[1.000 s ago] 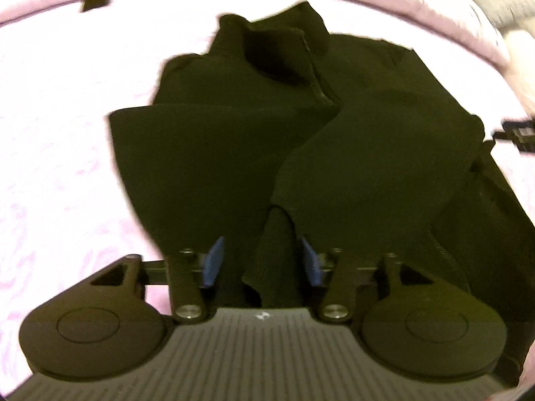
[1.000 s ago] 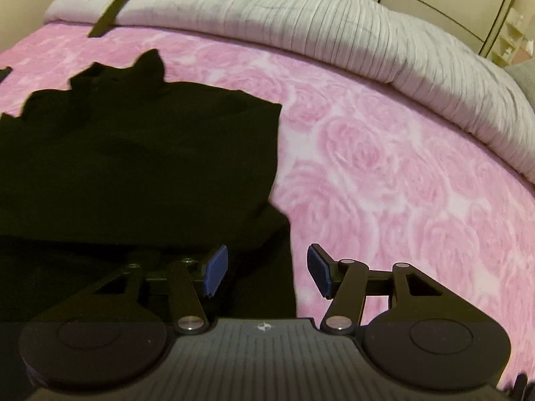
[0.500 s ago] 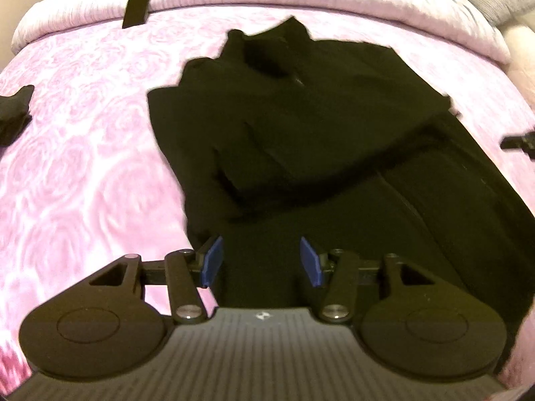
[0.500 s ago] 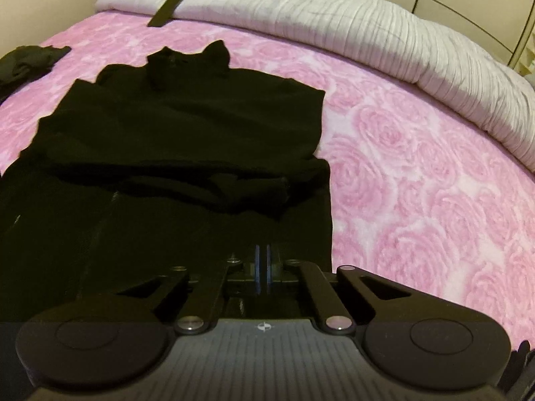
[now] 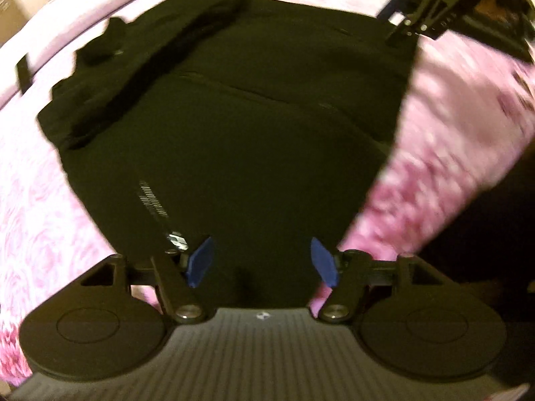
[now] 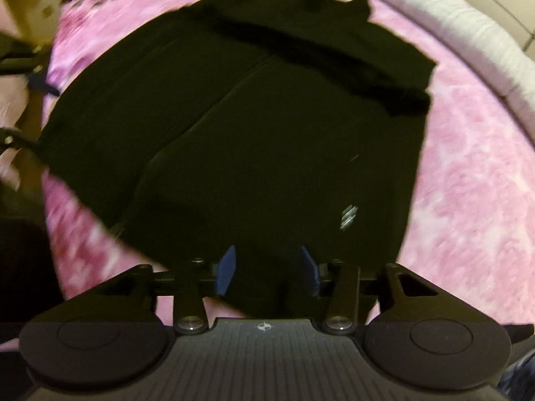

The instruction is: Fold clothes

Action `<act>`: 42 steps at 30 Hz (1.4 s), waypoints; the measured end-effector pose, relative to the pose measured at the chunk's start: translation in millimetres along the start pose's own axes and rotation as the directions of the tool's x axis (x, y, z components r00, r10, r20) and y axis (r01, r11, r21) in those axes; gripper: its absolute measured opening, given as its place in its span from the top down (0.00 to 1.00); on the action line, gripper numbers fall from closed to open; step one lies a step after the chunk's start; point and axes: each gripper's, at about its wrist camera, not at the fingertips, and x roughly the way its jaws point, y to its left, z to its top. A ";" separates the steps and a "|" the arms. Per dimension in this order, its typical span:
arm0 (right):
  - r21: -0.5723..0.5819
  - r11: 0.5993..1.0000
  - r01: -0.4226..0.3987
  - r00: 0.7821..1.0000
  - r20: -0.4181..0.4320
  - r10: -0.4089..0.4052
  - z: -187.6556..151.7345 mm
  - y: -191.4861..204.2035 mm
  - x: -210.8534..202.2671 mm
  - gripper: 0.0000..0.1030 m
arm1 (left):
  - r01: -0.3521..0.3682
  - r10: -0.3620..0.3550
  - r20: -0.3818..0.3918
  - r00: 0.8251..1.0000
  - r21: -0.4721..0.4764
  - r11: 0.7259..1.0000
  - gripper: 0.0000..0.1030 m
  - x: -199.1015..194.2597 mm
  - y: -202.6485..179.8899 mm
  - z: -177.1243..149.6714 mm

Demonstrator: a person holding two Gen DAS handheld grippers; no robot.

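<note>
Both jaws stand apart, holding nothing: the left gripper (image 5: 260,262) spread wide, the right gripper (image 6: 265,272) narrower, each over the near hem of the black zip jacket (image 5: 240,127). It lies on the pink rose bedspread (image 6: 468,173), long axis running near to far. Only the right view shows the white quilt (image 6: 468,23) beyond.

Pink bedspread (image 6: 468,173) w/ black garment (image 6: 267,117)
</note>
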 end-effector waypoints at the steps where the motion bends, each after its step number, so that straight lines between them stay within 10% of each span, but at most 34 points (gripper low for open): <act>1: -0.002 1.000 -0.006 1.000 -0.004 0.006 -4.2 6.9 0.1 0.48 | -0.004 0.004 -0.004 1.000 0.052 0.999 0.38 2.8 -7.2 -3.8; 6: -0.015 1.000 0.016 1.000 0.000 -0.016 -11.9 30.7 2.5 0.46 | -0.065 0.070 -0.007 0.997 0.294 0.954 0.38 15.5 -38.5 -35.2; 11: -0.048 0.998 0.043 0.999 0.009 -0.043 -14.3 47.2 9.2 0.43 | -0.189 0.212 0.019 0.977 0.535 0.823 0.38 33.7 -52.5 -70.1; 14: -0.058 0.996 0.065 0.998 0.012 -0.065 -16.4 54.6 6.6 0.42 | -0.150 0.169 0.012 0.986 0.526 0.837 0.53 30.4 -38.8 -72.6; 16: -0.058 0.995 0.080 0.997 0.021 -0.079 -18.2 57.9 1.8 0.41 | -0.141 0.142 0.033 0.989 0.474 0.869 0.85 16.1 -23.9 -66.2; 23: -0.101 0.989 0.108 0.990 0.099 -0.098 -15.9 81.1 -9.5 0.22 | -0.038 0.035 0.104 0.994 0.025 0.999 0.91 -23.3 54.8 -26.6; 30: -0.298 0.942 0.153 0.976 0.196 -0.097 0.7 119.5 14.9 0.19 | 0.157 -0.110 0.161 0.981 -0.316 0.936 0.91 -35.3 117.7 -2.2; 33: -0.369 0.911 0.186 0.974 0.188 -0.122 8.0 121.1 38.4 0.32 | 0.191 -0.140 0.165 0.976 -0.357 0.914 0.91 -36.2 129.1 -0.4; 36: -0.385 0.909 0.160 0.983 0.150 -0.109 19.7 106.2 49.8 0.84 | 0.196 -0.152 0.149 0.977 -0.352 0.915 0.91 -33.0 127.3 -2.0; 42: -0.200 0.979 -0.038 0.995 0.083 0.056 69.9 41.8 22.4 0.96 | 0.104 -0.087 0.071 0.994 -0.278 0.955 0.86 -21.3 104.8 -0.4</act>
